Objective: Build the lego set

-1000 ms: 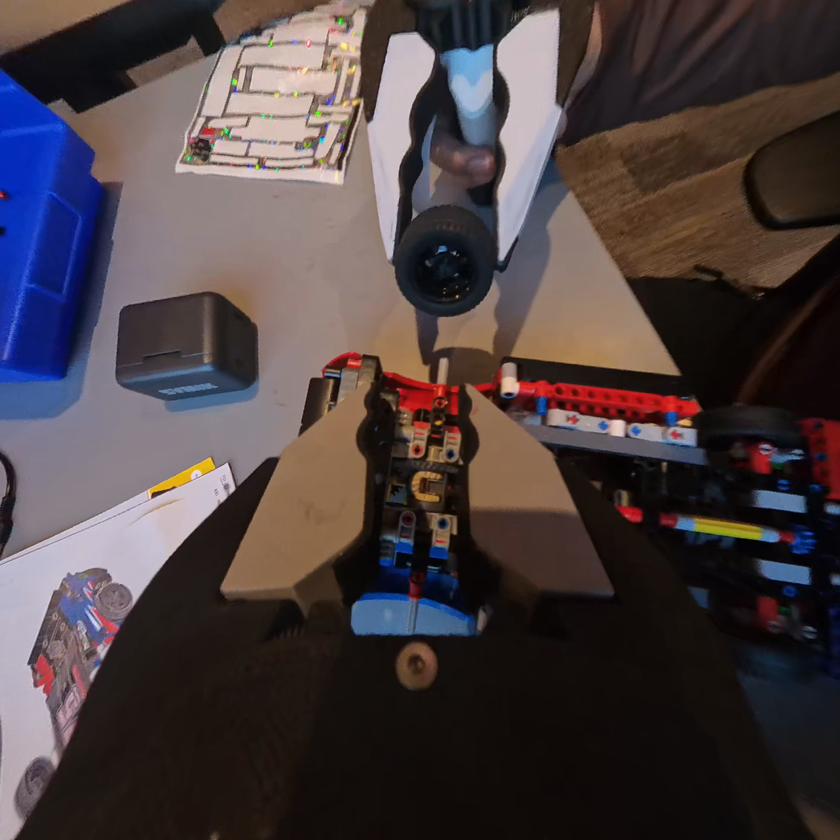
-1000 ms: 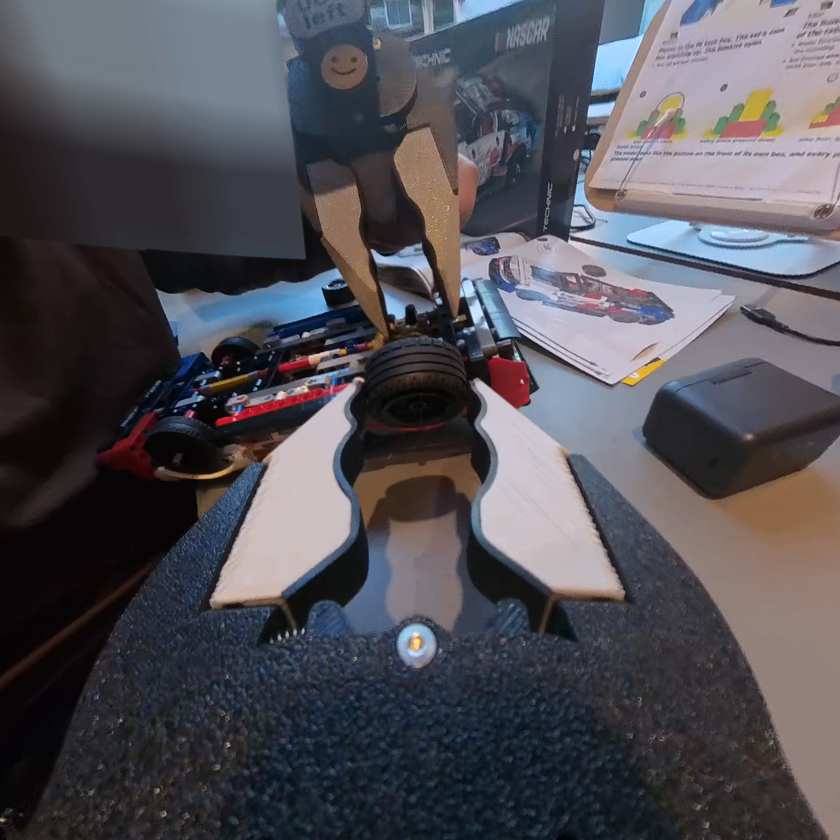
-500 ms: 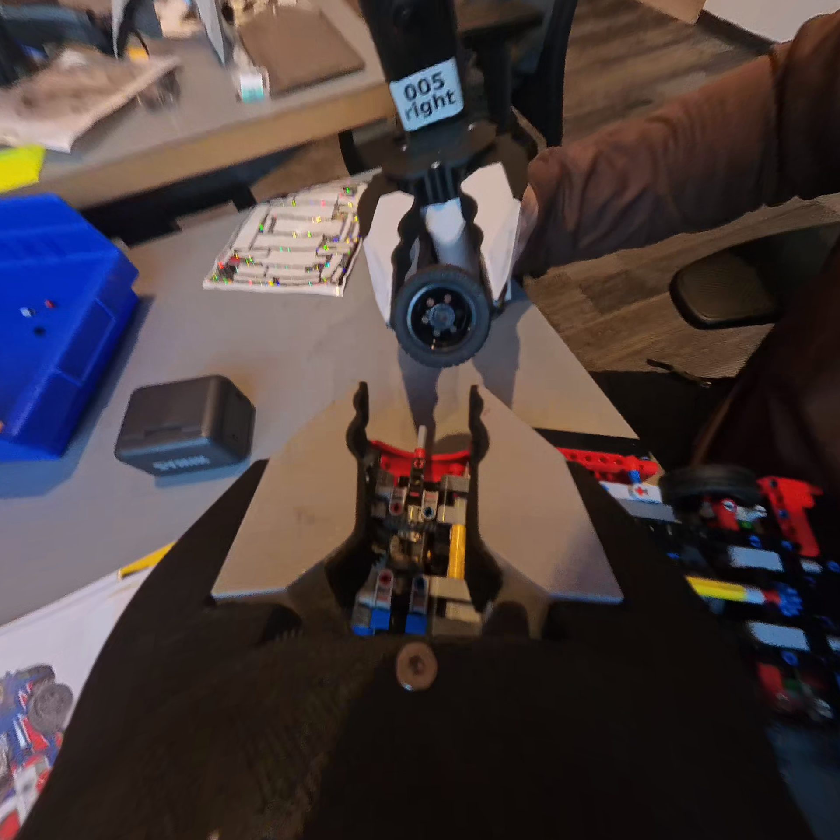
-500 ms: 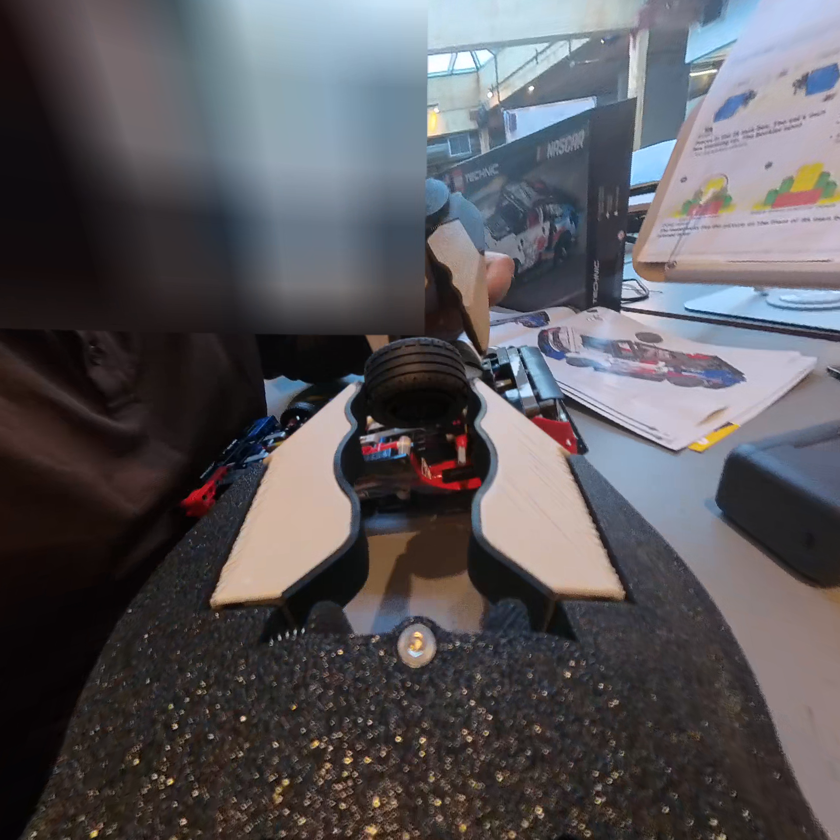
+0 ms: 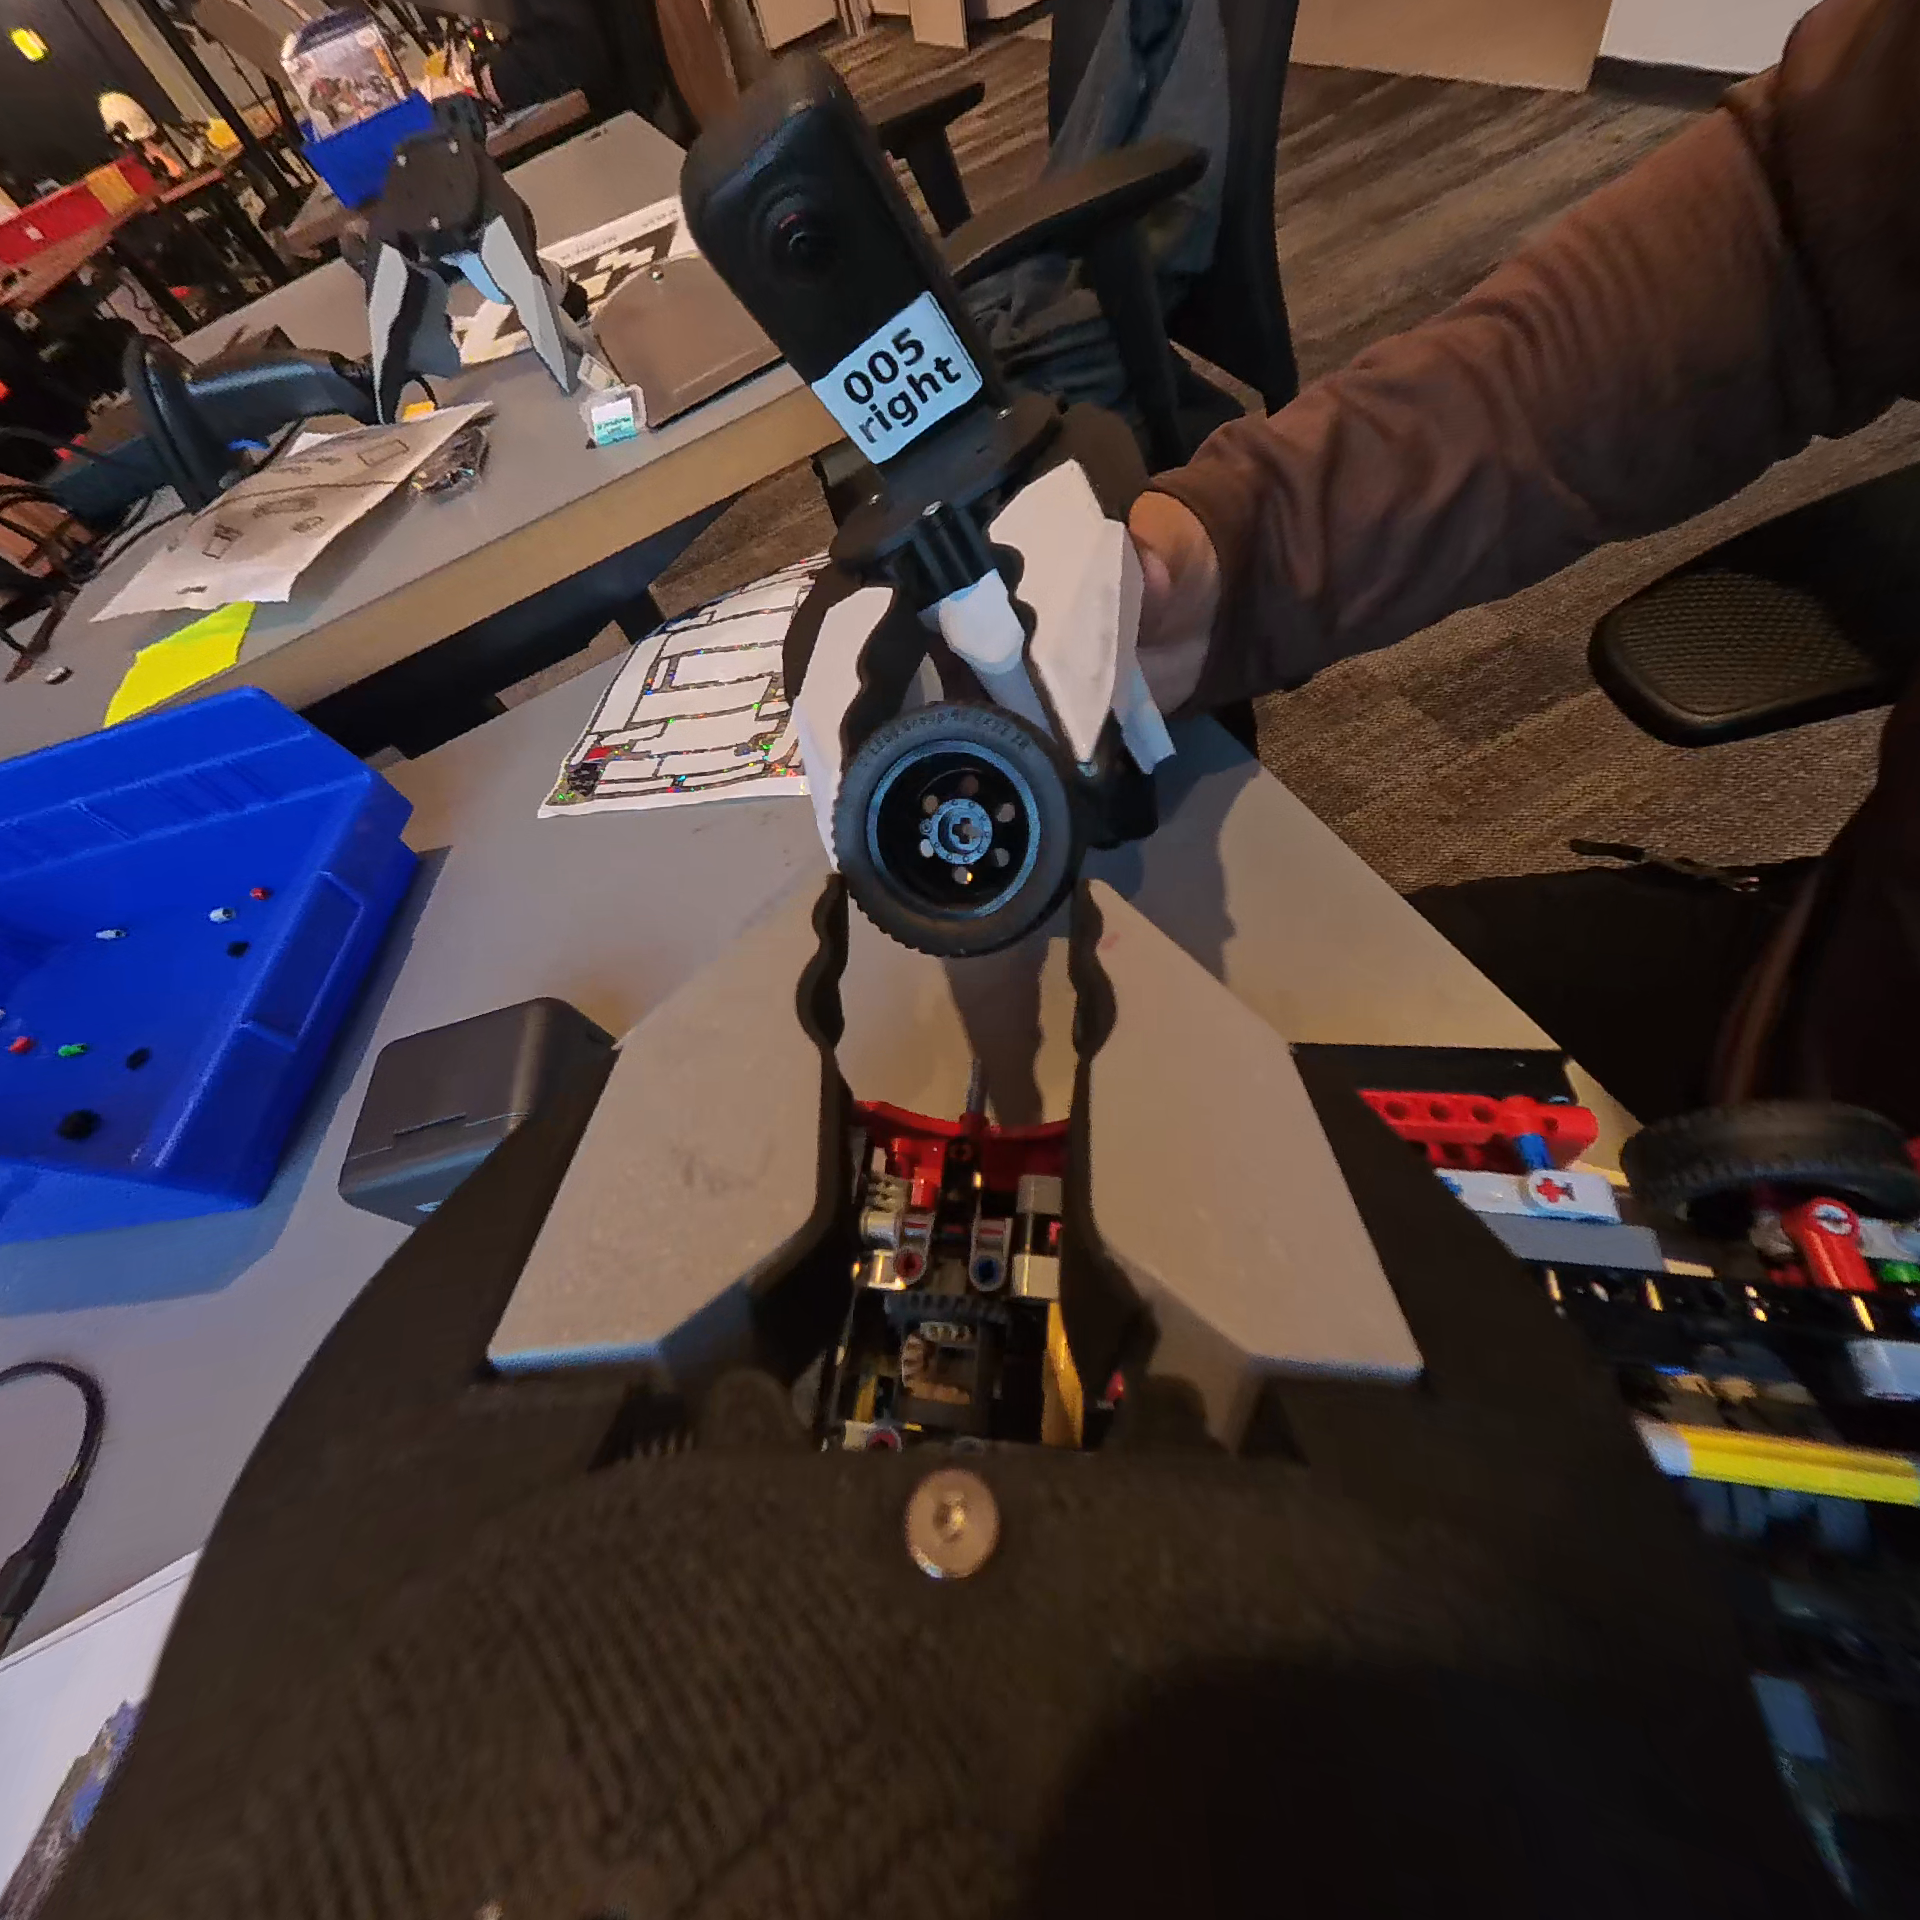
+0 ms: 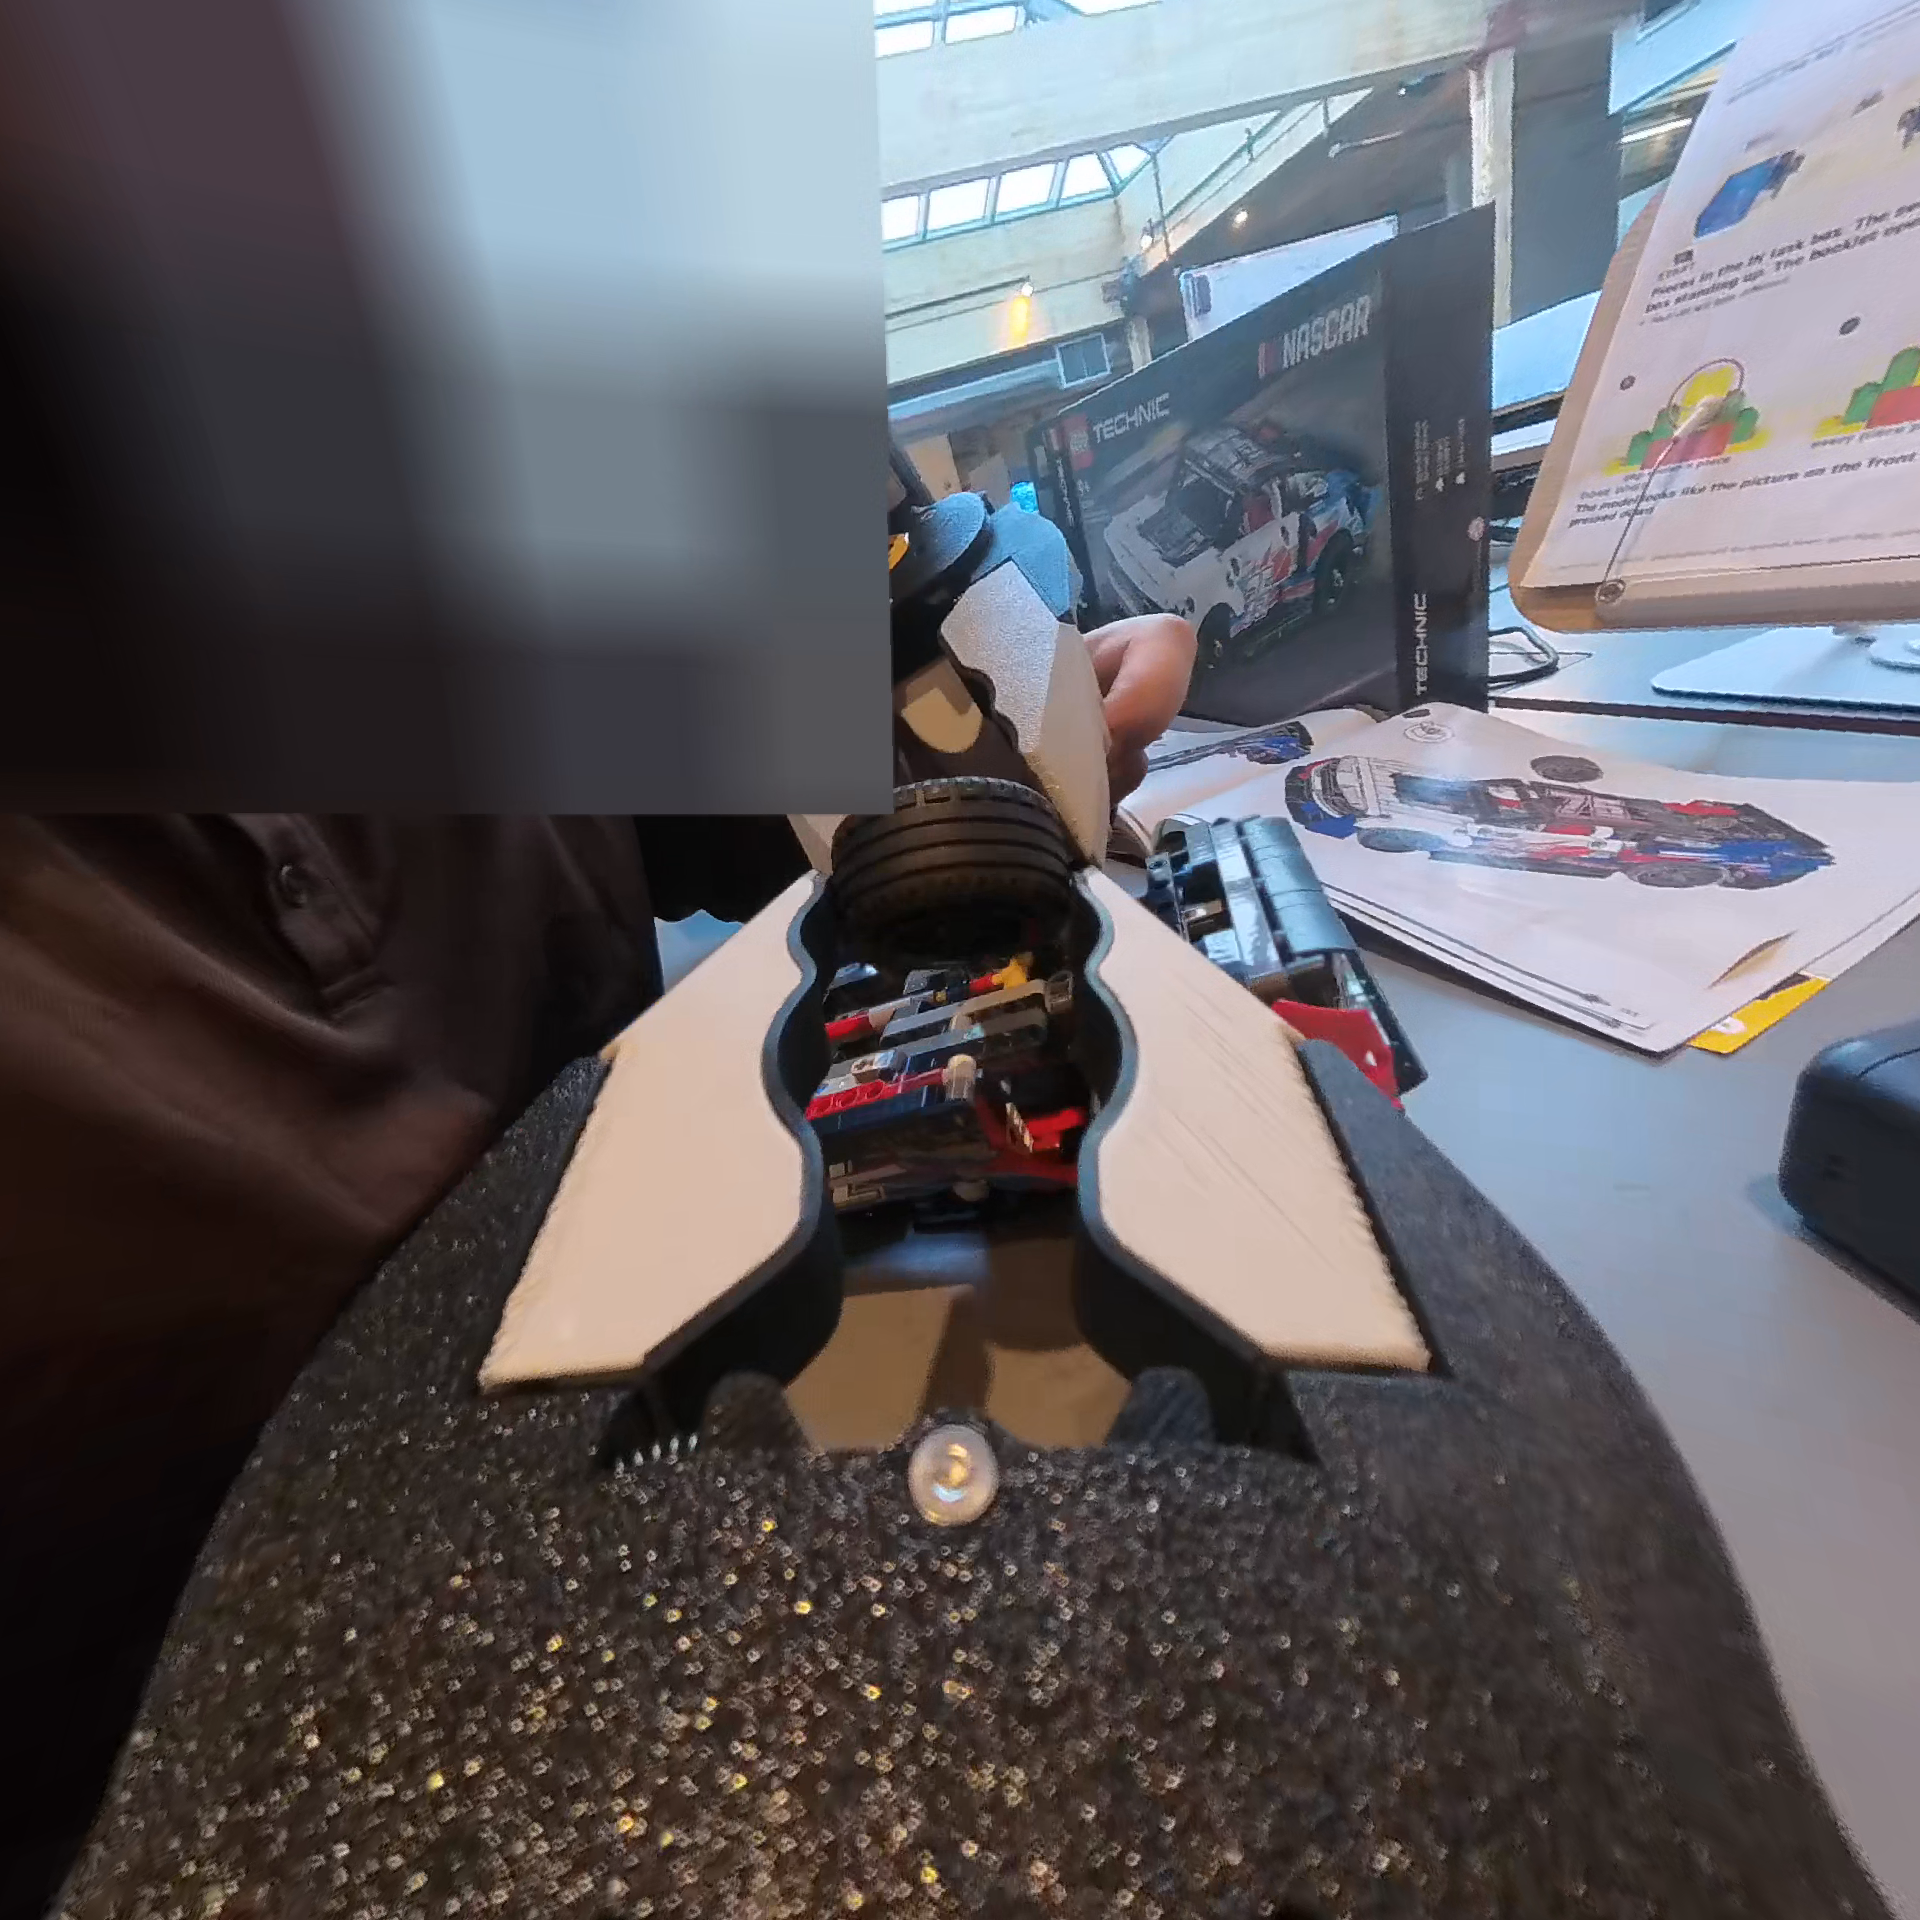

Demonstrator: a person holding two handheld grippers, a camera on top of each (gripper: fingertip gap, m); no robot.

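Observation:
My left gripper (image 5: 956, 925) has grey fingers and is shut on the lego car chassis (image 5: 956, 1247), which sits deep between them. The chassis runs off to the right with a mounted wheel (image 5: 1766, 1153). My right gripper (image 6: 951, 894) has white fingers and is shut on a loose black wheel (image 6: 951, 862). In the left wrist view, this wheel (image 5: 956, 831) hangs just beyond my left fingertips, hub facing me. The chassis (image 6: 945, 1081) lies below the wheel in the right wrist view. One left finger (image 6: 1029, 675) shows behind it.
A blue bin (image 5: 156, 987) with several small parts stands at left. A dark grey box (image 5: 457, 1112) and a sticker sheet (image 5: 696, 717) are nearby. The lego box (image 6: 1247, 520), open instruction booklet (image 6: 1558, 831) and a paper stand (image 6: 1766, 312) are at right. The tips of both grippers are at nearly the same place.
The two grippers have come closer, and the wheel now hangs right at my left fingertips. Both views have tilted upward. The chassis sits deeper between my left fingers.

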